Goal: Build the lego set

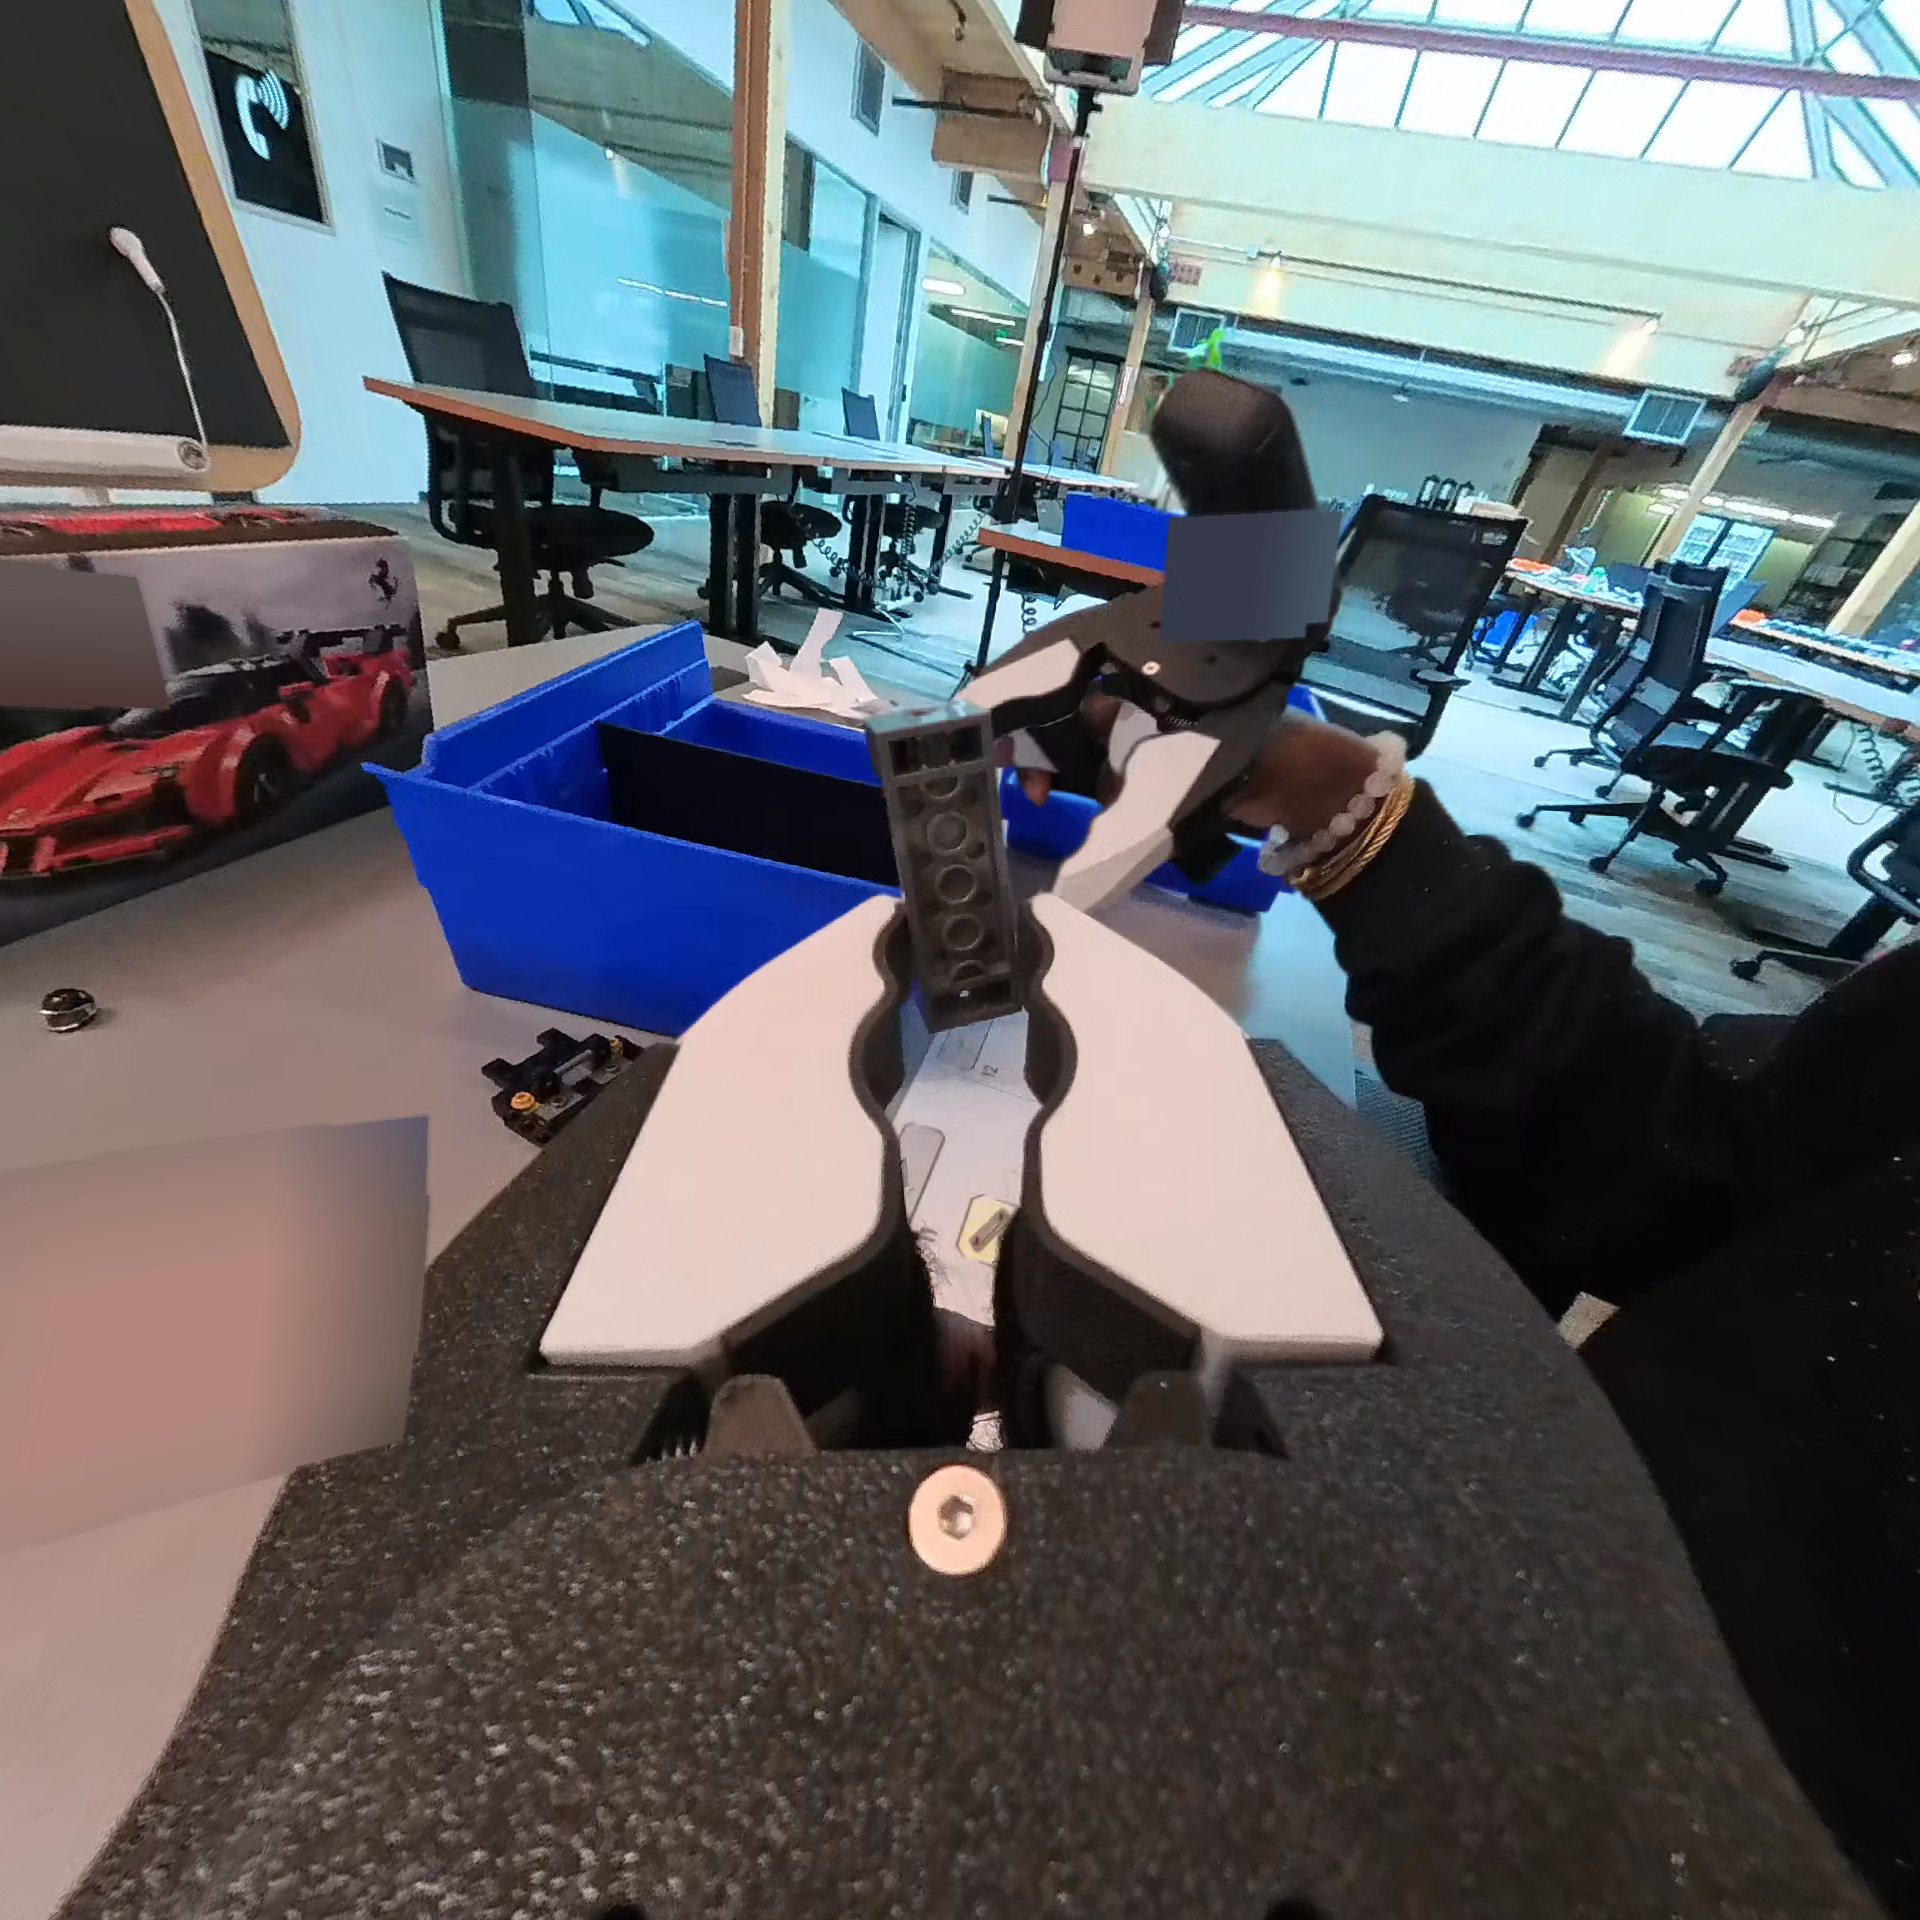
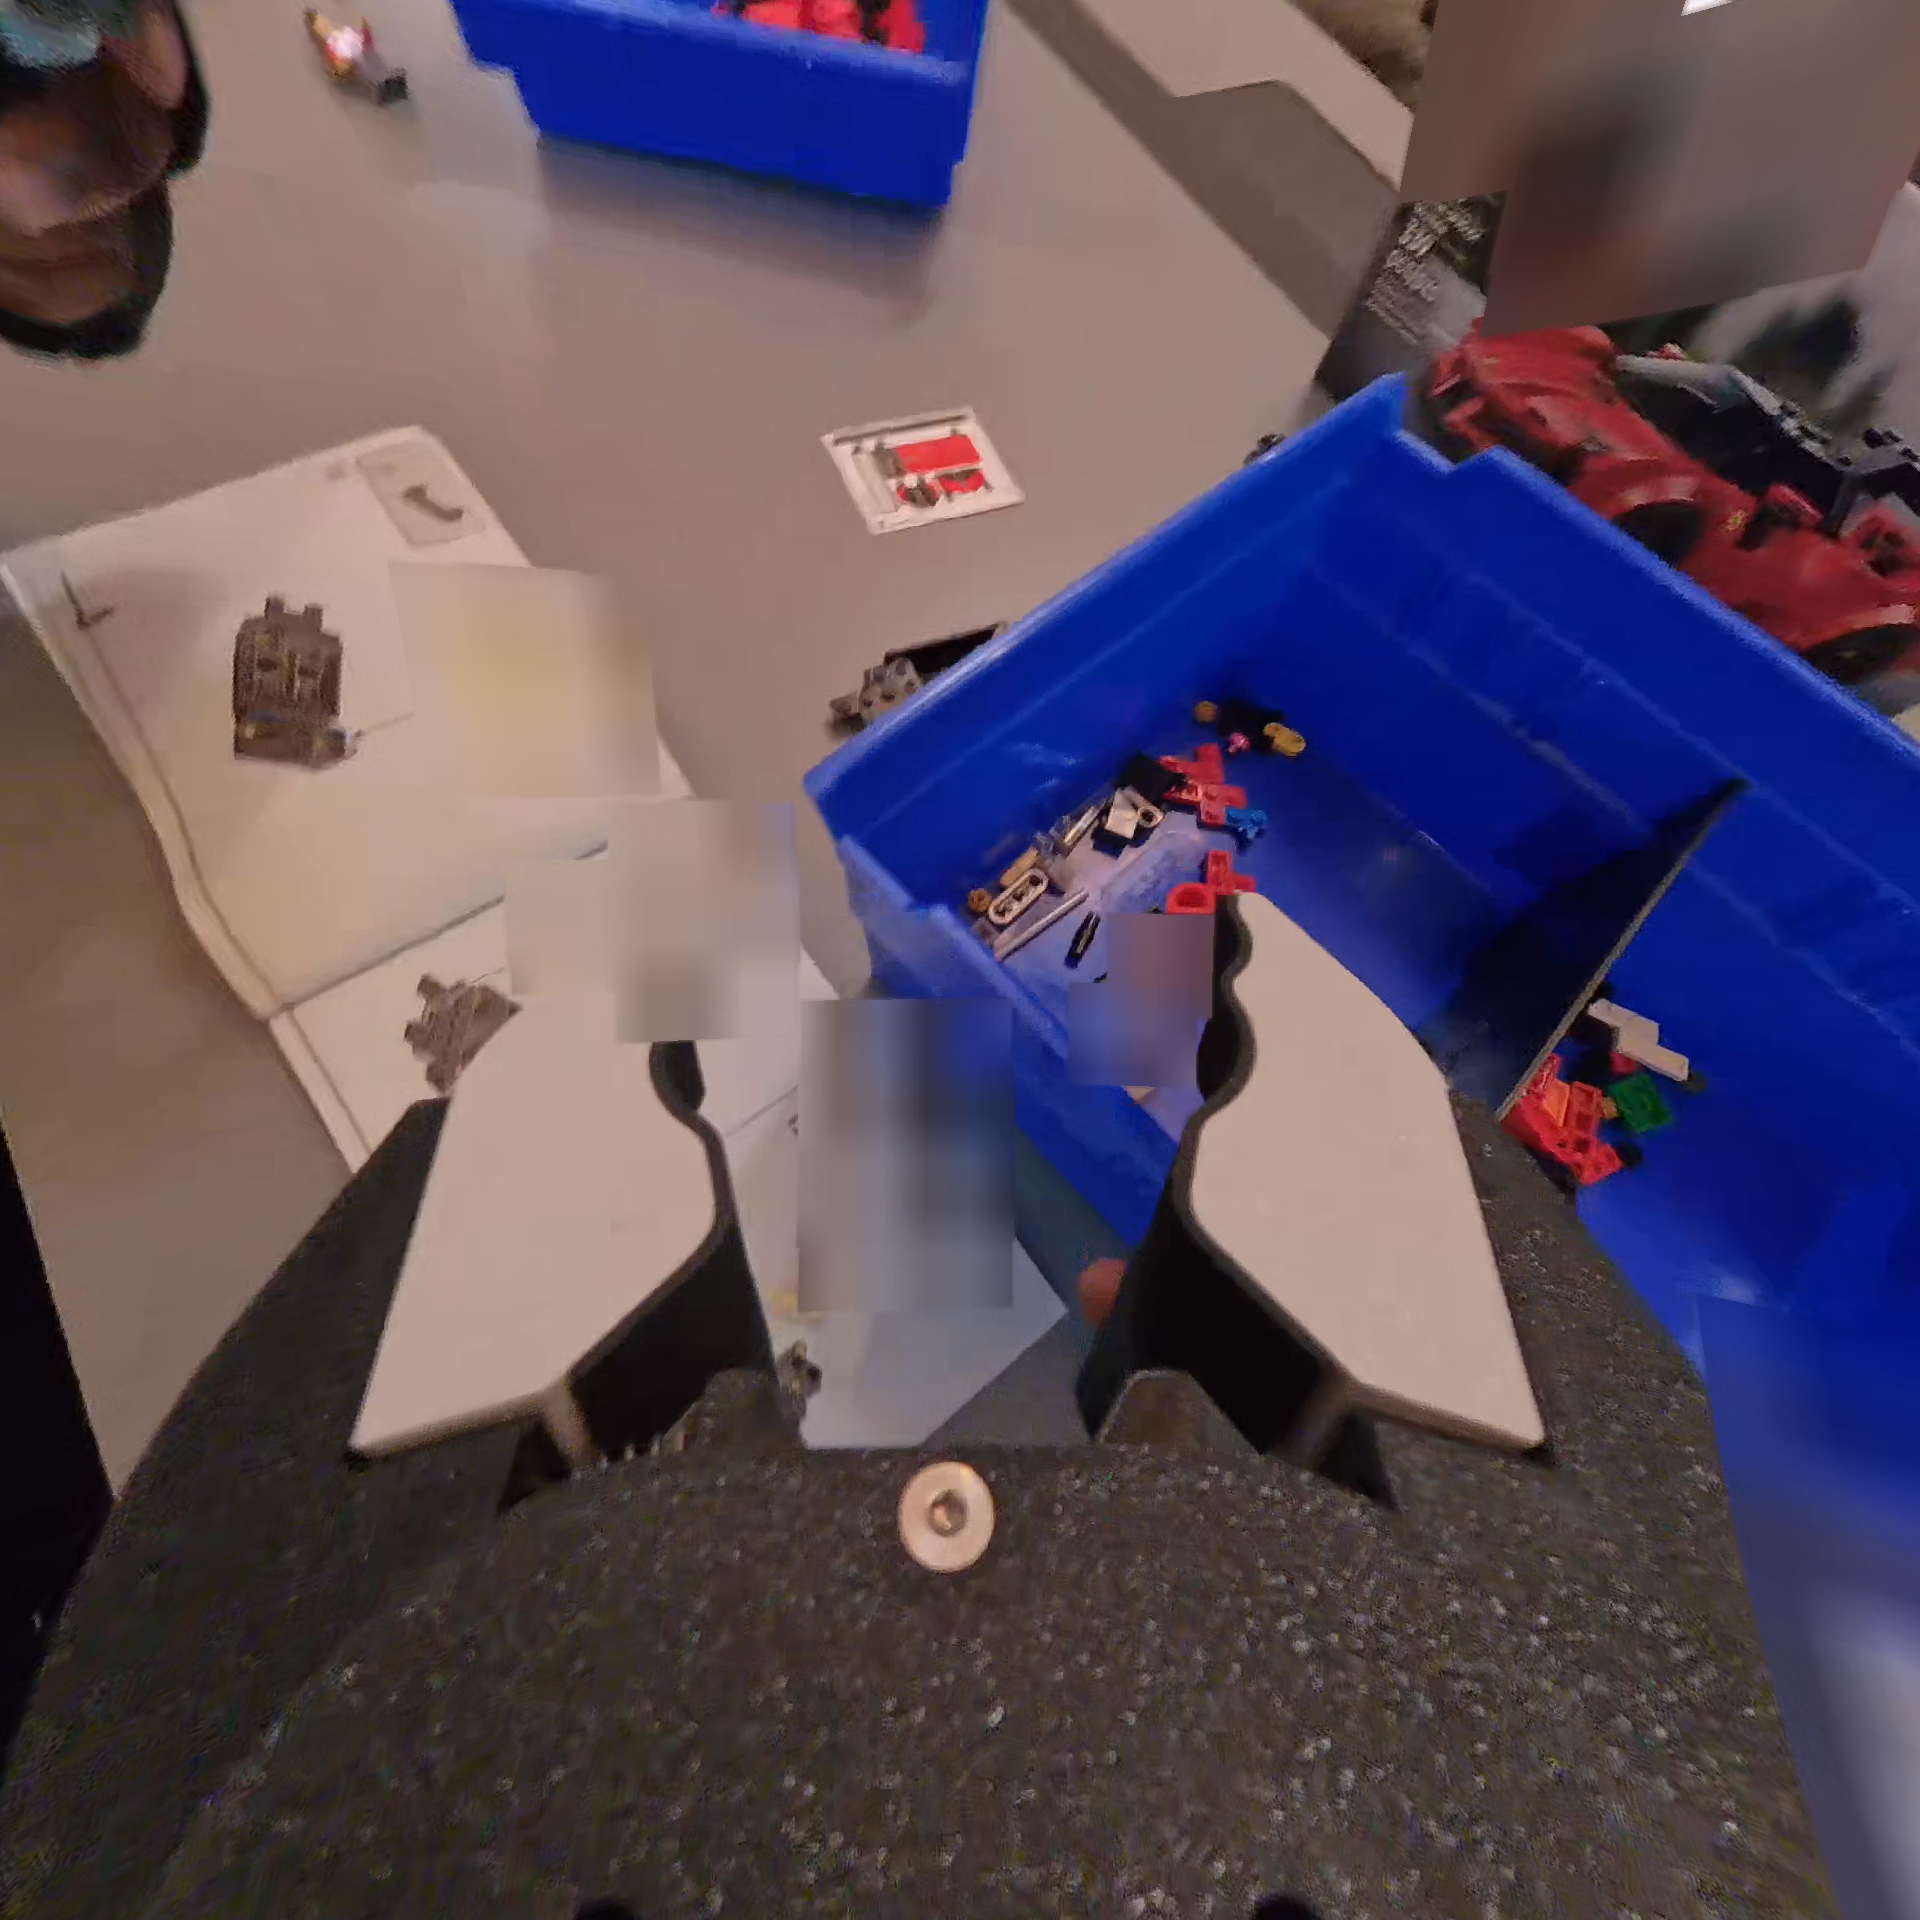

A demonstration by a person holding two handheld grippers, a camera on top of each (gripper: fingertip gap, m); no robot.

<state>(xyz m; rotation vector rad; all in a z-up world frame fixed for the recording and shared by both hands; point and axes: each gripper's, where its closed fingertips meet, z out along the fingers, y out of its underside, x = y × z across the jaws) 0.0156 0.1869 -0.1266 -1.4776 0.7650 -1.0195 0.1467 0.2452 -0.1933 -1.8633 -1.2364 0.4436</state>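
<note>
The left gripper is clamped on a dark grey lego plate, which stands nearly upright between the fingertips with its underside facing the camera. The right gripper holds nothing, its jaws set wide apart; in the left wrist view it hangs above the near blue bin, just behind the top of the plate.

Below the right gripper, the near bin's front compartment contains loose red, black, grey and yellow pieces. A black divider separates them from a second group of red and green pieces. A small black sub-assembly lies on the grey tabletop just beside the bin. An open instruction booklet lies flat on the tabletop, well apart from a second blue bin. The set's box, printed with a red car, stands beyond the near bin.

The room is an open office with desks, black chairs, glass partitions and skylights.
</note>
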